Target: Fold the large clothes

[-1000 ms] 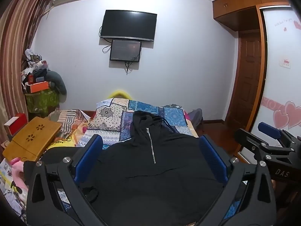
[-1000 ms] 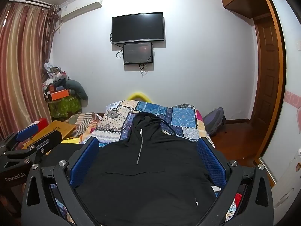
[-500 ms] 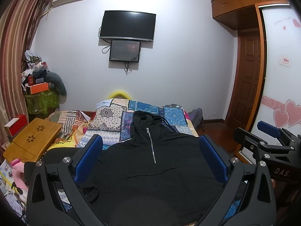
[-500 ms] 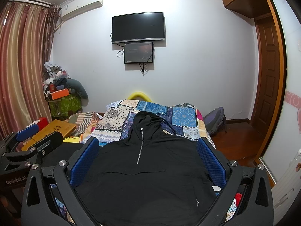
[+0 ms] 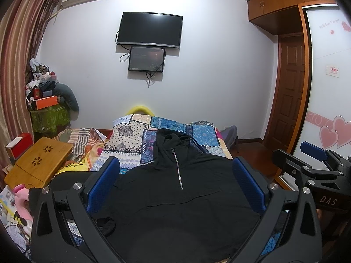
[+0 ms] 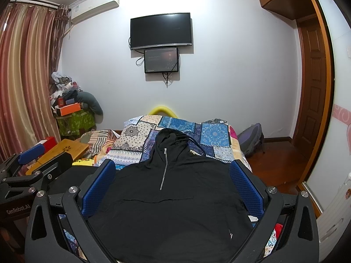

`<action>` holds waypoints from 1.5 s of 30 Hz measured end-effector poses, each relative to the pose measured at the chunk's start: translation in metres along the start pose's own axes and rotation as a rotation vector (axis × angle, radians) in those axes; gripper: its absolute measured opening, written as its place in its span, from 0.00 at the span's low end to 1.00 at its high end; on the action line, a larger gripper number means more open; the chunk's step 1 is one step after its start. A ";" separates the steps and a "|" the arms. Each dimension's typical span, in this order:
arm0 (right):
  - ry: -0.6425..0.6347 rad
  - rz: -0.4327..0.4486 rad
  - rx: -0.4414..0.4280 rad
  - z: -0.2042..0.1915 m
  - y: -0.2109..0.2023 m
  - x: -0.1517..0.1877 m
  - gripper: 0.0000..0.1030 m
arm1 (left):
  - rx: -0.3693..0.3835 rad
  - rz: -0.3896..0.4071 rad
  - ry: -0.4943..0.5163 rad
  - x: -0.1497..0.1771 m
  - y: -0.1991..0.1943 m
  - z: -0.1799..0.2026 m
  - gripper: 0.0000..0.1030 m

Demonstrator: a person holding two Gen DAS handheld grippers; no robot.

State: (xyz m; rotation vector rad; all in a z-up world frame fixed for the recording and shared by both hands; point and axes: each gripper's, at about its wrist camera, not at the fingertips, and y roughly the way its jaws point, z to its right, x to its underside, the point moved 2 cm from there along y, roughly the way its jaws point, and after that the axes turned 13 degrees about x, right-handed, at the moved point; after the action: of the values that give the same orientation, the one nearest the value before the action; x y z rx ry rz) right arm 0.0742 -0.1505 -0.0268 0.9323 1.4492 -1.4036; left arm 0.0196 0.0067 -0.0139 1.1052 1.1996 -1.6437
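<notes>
A black hoodie (image 5: pixel 175 208) with a short silver zip (image 5: pixel 177 168) lies face up on the patchwork quilt (image 5: pixel 131 138) of a bed, hood pointing to the far wall. My left gripper (image 5: pixel 175 166) hovers open over its near half, blue pads (image 5: pixel 103 182) wide apart, holding nothing. My right gripper (image 6: pixel 172 166) hangs open the same way over the hoodie (image 6: pixel 171 208). Each gripper appears at the edge of the other's view: the right gripper (image 5: pixel 300 156), the left gripper (image 6: pixel 46 156). The hem nearest me is hidden below the frame.
A wooden lap desk (image 5: pixel 39 164) and striped cloth (image 5: pixel 83 138) lie left of the bed. A cluttered green-covered stand (image 5: pixel 48 114) fills the left corner. A backpack (image 6: pixel 250 140) sits on the wooden floor at the right, near a door (image 5: pixel 289 92) and wardrobe (image 5: pixel 329 87).
Both views have shifted only slightly. The hoodie lies as before and both grippers remain open.
</notes>
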 end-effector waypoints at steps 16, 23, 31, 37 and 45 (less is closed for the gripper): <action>0.001 -0.011 -0.002 -0.001 0.003 0.016 1.00 | -0.007 -0.004 -0.006 -0.002 0.002 -0.002 1.00; 0.001 -0.015 -0.003 -0.001 0.004 0.017 1.00 | -0.008 -0.006 -0.006 -0.001 0.002 -0.003 1.00; 0.002 -0.022 -0.003 0.001 0.005 0.018 1.00 | -0.010 -0.007 -0.006 0.000 0.003 -0.004 1.00; 0.000 -0.026 -0.002 0.002 0.005 0.019 1.00 | -0.010 -0.010 -0.010 0.001 0.004 -0.006 1.00; -0.005 -0.046 0.000 0.001 0.010 0.017 1.00 | -0.017 -0.020 -0.021 0.002 0.010 -0.013 1.00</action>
State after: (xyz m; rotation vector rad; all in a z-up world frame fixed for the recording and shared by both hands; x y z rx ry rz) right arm 0.0784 -0.1517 -0.0458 0.8997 1.4754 -1.4380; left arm 0.0310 0.0171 -0.0212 1.0659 1.2125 -1.6535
